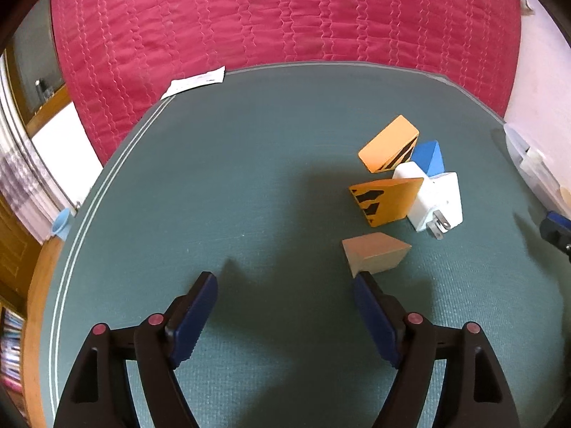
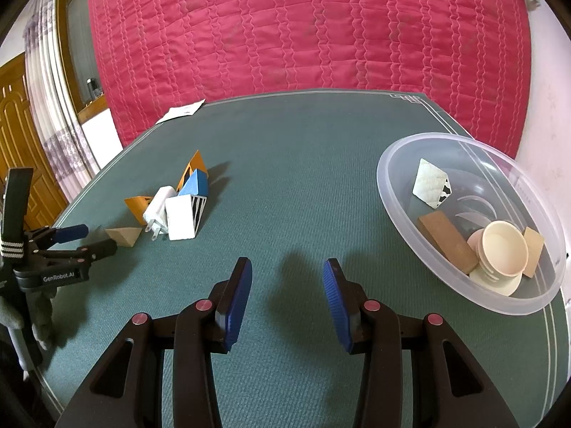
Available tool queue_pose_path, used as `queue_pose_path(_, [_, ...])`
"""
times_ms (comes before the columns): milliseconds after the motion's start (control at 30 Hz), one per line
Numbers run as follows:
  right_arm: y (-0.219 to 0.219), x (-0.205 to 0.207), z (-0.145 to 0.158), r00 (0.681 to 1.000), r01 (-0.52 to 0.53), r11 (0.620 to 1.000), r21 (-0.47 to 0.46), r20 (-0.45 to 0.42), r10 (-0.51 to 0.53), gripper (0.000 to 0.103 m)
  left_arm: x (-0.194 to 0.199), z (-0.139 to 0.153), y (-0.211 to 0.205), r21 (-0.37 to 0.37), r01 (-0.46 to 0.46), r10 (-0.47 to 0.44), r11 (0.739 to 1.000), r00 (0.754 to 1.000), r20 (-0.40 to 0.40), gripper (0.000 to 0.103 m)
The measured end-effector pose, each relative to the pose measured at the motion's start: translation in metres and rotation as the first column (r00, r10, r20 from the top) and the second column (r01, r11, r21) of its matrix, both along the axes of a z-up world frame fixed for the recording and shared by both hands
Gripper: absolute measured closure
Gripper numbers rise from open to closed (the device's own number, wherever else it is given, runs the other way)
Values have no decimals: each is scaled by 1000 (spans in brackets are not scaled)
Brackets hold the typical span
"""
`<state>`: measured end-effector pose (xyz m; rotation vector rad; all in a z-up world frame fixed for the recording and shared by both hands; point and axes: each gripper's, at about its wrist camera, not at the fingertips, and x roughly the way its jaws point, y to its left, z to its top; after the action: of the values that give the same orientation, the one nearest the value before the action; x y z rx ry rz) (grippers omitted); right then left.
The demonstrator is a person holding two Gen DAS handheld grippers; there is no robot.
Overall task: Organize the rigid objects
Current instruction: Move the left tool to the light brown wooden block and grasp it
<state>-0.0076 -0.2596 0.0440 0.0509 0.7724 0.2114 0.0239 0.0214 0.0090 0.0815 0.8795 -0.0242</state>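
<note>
A small tan wooden wedge block (image 1: 374, 254) lies on the green cloth-covered surface (image 1: 249, 164); it has a flat pale top face and a sloping side, plain and unmarked. It sits at the near end of a loose cluster, set slightly apart from an orange wedge block with black stripes (image 1: 387, 200), a white plug-in charger with metal prongs (image 1: 437, 201), a blue wedge block (image 1: 430, 158) and a second orange striped block (image 1: 389, 144).

The left hand-held gripper (image 1: 285, 280) stands wide, with nothing between its blue pads. The tan wedge lies just ahead of its right-hand fingertip (image 1: 364, 285), which overlaps the block's near corner in the left wrist view; whether they touch cannot be told. From the right wrist view the left hand-held gripper reaches in from the left edge, its tips just beside the tan wedge.

The right hand-held gripper (image 2: 287, 267) hovers over bare cloth, its jaws moderately apart and empty, well apart from the cluster. To its right rests a clear plastic bowl (image 2: 399, 164) holding a brown wooden block (image 2: 446, 240), a cream round cup-like piece (image 2: 503, 249), a white marbled block (image 2: 430, 183) and another tan piece (image 2: 533, 251).
</note>
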Motion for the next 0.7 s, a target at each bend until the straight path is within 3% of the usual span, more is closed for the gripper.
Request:
queue_pose_path(300, [1, 0, 0, 1000, -2, 1000, -3, 0, 2, 60, -2, 2, -32, -30, 76, -76, 997, 997, 2, 21])
queue_pose_path(700, [2, 0, -1, 1000, -4, 1000, -2, -3, 4, 60, 10, 2, -35, -90, 45, -44, 995, 999, 12, 64])
